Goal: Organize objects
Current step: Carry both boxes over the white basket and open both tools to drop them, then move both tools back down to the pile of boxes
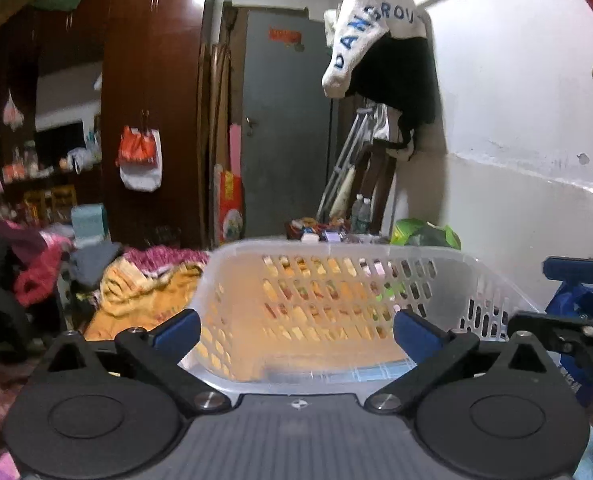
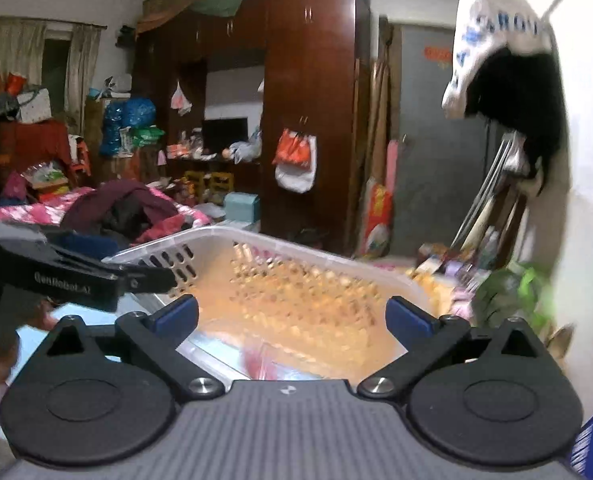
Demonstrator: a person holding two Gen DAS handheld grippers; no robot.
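Left tongs (image 1: 296,330): blue pads wide apart, nothing between them. Right tongs (image 2: 292,320): likewise spread wide, empty. White perforated plastic basket (image 1: 436,256) sits directly ahead of both tongs, just beyond the pads, untouched. Basket floor partly hidden; contents cannot be determined. Dark wooden wardrobe (image 2: 308,92) stands behind; a white garment (image 1: 370,24) hangs on the wall.

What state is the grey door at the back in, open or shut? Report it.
Shut: the grey door sits flush in its frame, with no gap showing.
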